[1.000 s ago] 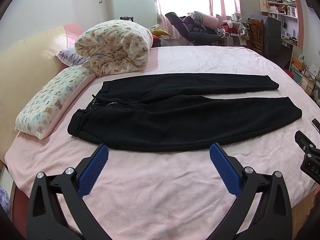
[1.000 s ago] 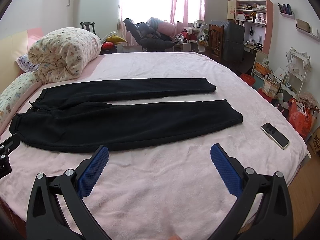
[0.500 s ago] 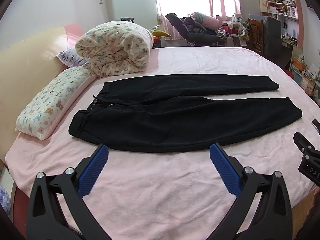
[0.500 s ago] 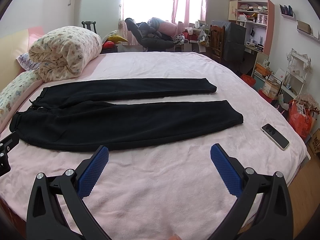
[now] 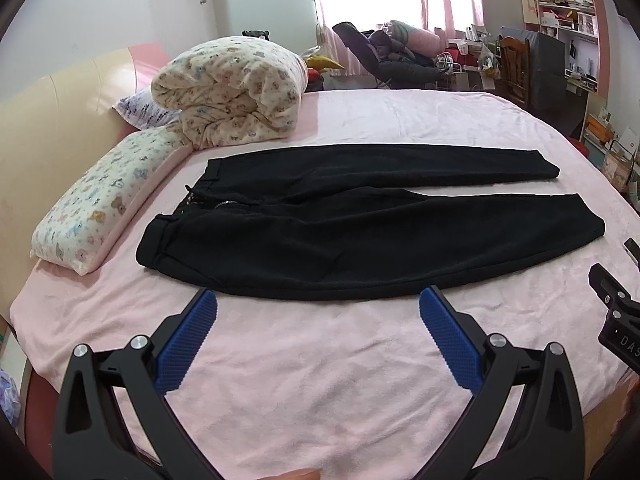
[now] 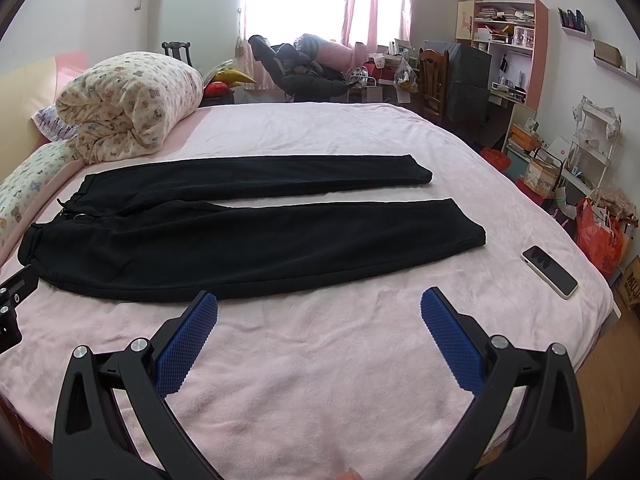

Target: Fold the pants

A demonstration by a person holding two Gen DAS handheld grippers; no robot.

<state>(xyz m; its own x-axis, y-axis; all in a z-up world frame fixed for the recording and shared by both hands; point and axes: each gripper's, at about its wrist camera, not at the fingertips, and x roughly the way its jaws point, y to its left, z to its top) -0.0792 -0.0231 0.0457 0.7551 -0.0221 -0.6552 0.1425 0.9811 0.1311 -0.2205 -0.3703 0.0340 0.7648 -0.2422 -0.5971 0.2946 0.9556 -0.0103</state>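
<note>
Pants: black pants (image 5: 360, 224) are lying flat and unfolded on the pink bed (image 5: 320, 380), stretching left to right, with the waistband (image 5: 188, 216) at the left and the two leg cuffs at the right. From the right wrist view the pants (image 6: 248, 240) are showing the same layout.
Legs: the far leg (image 5: 400, 164) is lying just apart from the near leg (image 5: 440, 232), with a narrow strip of pink cover showing between them toward the cuffs.
Left gripper: the left gripper (image 5: 318, 308) is hovering over the bare cover just near of the pants' near edge, jaws spread wide and gripping nothing; its blue pads (image 5: 188, 340) are touching no cloth.
Right gripper: the right gripper (image 6: 319, 308) is hovering likewise near of the pants, spread wide and empty; its body is also showing at the right edge of the left wrist view.
Pillow: a printed pillow (image 5: 104, 200) is lying left of the waistband, close beside it.
Quilt: a rolled quilt (image 5: 232, 96) is sitting on the far left of the bed, beyond the waistband.
Phone: a phone (image 6: 550, 272) is lying on the cover to the right of the near cuff, well apart from it.
Far side: a chair piled with clothes (image 6: 304, 68) is standing by the bright window.
</note>
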